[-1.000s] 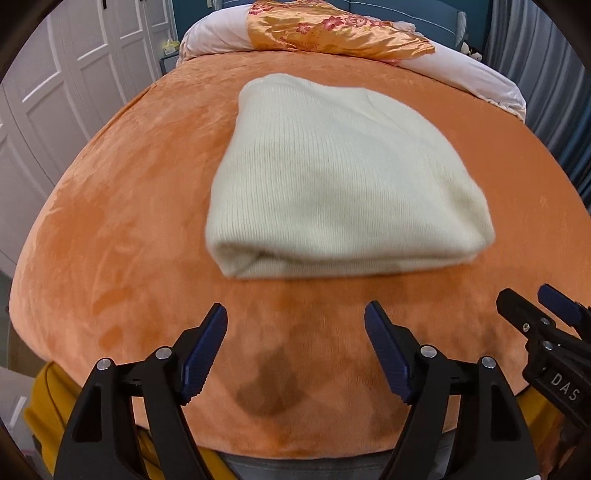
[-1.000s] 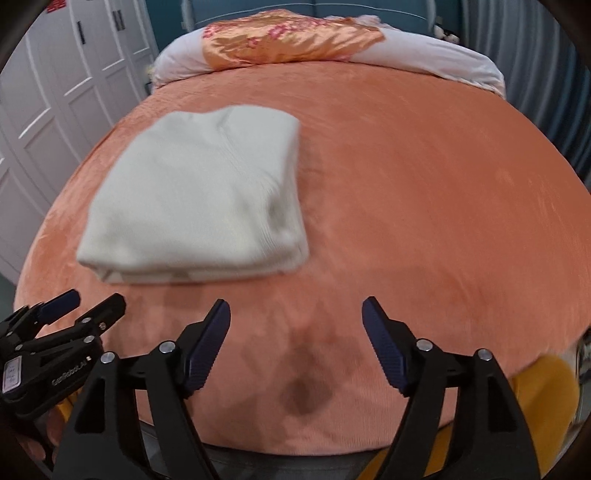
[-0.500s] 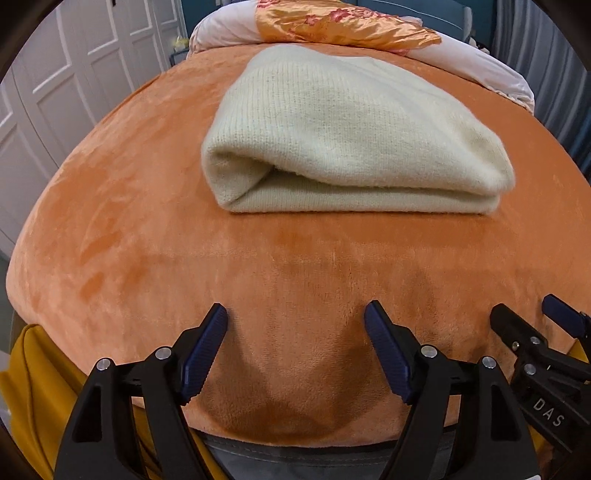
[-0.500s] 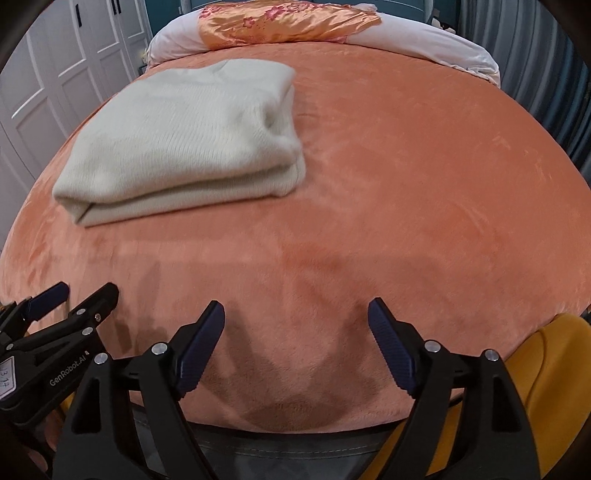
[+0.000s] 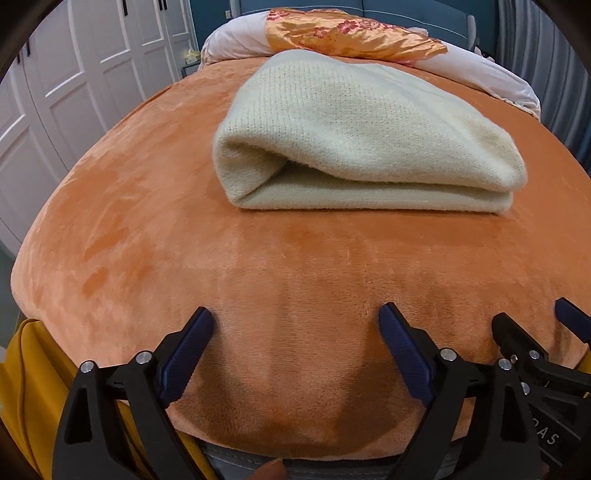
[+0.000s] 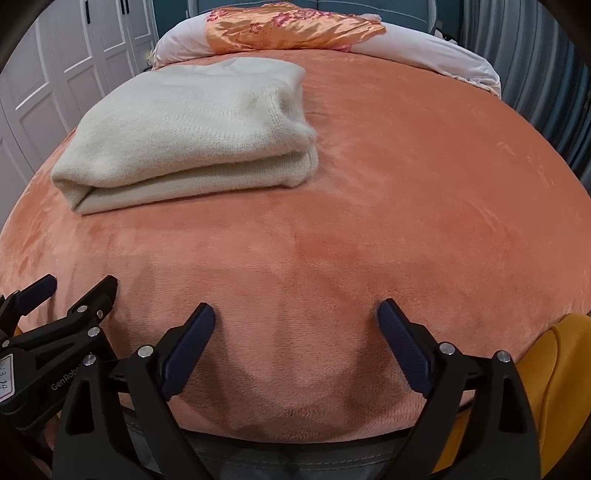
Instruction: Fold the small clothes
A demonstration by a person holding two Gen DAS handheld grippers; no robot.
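A cream knitted garment lies folded in a thick rectangle on the orange bed cover. It also shows in the right wrist view, to the left. My left gripper is open and empty, low at the near edge of the bed, well short of the garment. My right gripper is open and empty, beside it at the same edge. Each gripper shows in the other's view: the right gripper at the lower right, the left gripper at the lower left.
A white pillow with an orange flowered satin cloth lies at the head of the bed. White wardrobe doors stand on the left, grey curtains on the right. Yellow fabric hangs below the bed's near edge.
Both grippers have dropped lower and pulled back to the bed's near edge, so the folded garment is seen more from the side. The garment has not moved. Both grippers stay open.
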